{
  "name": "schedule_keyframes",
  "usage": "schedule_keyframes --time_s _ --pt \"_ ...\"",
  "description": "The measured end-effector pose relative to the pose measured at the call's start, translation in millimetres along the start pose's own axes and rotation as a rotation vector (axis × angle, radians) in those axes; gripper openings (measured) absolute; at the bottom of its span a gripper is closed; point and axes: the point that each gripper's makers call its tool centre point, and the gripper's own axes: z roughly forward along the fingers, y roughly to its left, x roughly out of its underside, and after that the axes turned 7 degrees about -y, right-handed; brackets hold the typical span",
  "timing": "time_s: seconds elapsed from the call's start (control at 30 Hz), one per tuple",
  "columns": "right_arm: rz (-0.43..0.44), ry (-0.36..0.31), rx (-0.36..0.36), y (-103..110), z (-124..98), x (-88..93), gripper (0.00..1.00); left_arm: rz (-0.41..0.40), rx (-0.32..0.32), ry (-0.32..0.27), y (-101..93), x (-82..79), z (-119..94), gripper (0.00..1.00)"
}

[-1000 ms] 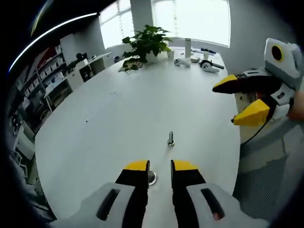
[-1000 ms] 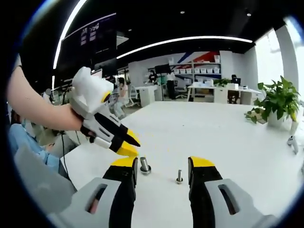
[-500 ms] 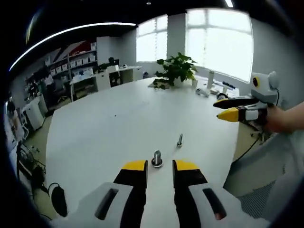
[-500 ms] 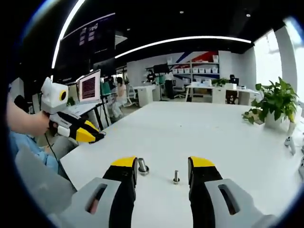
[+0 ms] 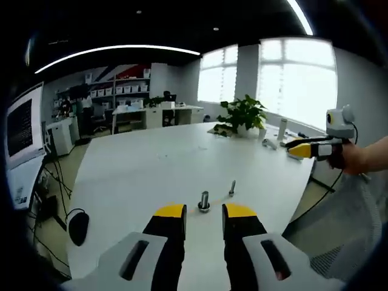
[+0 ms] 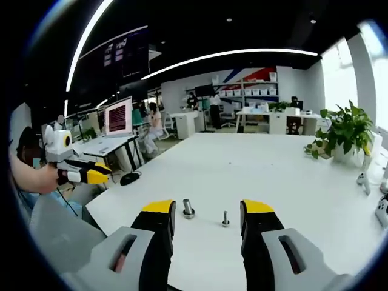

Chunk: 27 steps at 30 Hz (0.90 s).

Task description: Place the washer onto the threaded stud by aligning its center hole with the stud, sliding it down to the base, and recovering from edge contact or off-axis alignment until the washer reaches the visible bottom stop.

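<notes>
Both grippers hang empty, jaws apart: left gripper (image 5: 203,213), right gripper (image 6: 208,209). The washer appears seated at the stud (image 5: 204,202) base beside a smaller bolt (image 5: 231,188); I'd check it lies flat.

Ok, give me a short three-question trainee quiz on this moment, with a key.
1. True or false: the left gripper is shut on the washer.
2. Which of the two metal pieces standing on the white table has a wide ring at its base: A the taller stud, B the small bolt?
3. Fill in: at the table's far end stands a potted ____.

Key
1. False: its jaws stand apart with nothing between them, and the right gripper is open too.
2. A; whether that ring is the washer seated at the bottom stop cannot be told at this size.
3. plant
</notes>
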Motion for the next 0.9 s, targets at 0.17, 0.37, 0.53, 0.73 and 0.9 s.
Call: schedule_keyframes --time_s 0.17,0.37,0.53,0.73,0.9 --pt "-0.013 -0.01 -0.002 -2 -4 -0.1 0.46 -0.013 -0.032 -0.051 8.4 -16.0 -9 0.23" --pt "-0.007 0.04 0.022 -7 -3 18.6 0.46 -0.022 -0.025 -0.042 5.5 -9.2 -12 0.22" --pt "-0.018 0.051 0.032 -10 -6 22.1 0.46 -0.054 -0.066 -0.085 12.9 -18.4 -26 0.22" --pt "-0.089 0.054 0.002 1 -4 20.3 0.47 -0.092 -0.073 -0.117 18.0 -18.7 -23 0.21" --pt "-0.11 0.041 0.002 3 -5 17.8 0.47 -0.104 -0.09 -0.109 22.3 -11.5 -30 0.22"
